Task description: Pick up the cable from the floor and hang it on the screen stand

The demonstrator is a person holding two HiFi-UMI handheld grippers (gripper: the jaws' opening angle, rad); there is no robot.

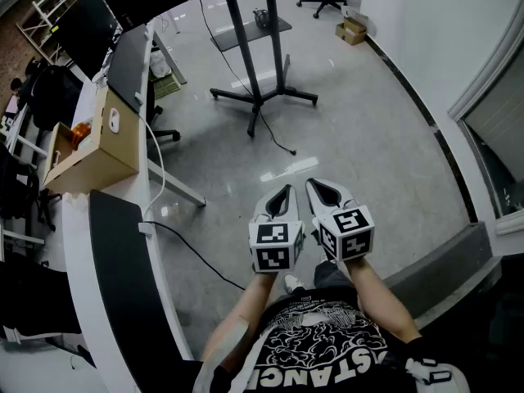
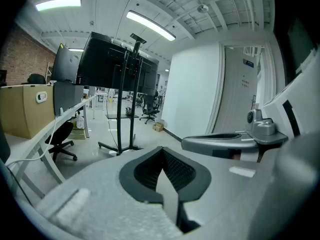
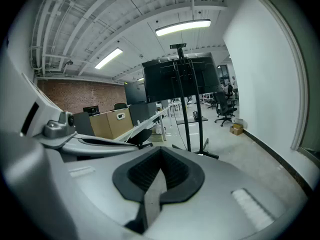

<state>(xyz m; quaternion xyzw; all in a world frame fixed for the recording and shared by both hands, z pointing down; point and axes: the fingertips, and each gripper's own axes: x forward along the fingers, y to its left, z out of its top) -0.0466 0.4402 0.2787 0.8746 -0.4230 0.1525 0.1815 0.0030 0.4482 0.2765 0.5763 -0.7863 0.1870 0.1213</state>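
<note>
Left gripper (image 1: 287, 189) and right gripper (image 1: 312, 182) sit side by side in the head view, tucked in close to the person's body and pointing out over the floor (image 1: 368, 137). Both look pinched shut at the tips with nothing in them. The cable (image 1: 275, 133) is lying on the floor ahead of them, well apart from both. It's a thin black line that starts at the base of the screen stand (image 1: 260, 97) and runs diagonally back toward the person, so its loose end is the closest bit. That end is pretty much straight ahead of the gap between the two grippers. Neither one is clearly nearer, maybe the right by a hair. My guess is the next move means stepping forward and reaching down, and the jaws need to come open first.

Left gripper view: the left gripper (image 2: 161, 149) has its jaws closed tip to tip, pads empty. The screen stand (image 2: 131, 99) is off ahead and to the left. I can't make out the floor cable from here.

Right gripper view: same deal, the right gripper (image 3: 161, 151) is closed up on nothing. The screen stand (image 3: 186, 109) is ahead and a bit right, and the gripper body blocks the floor where the cable would be.
</note>
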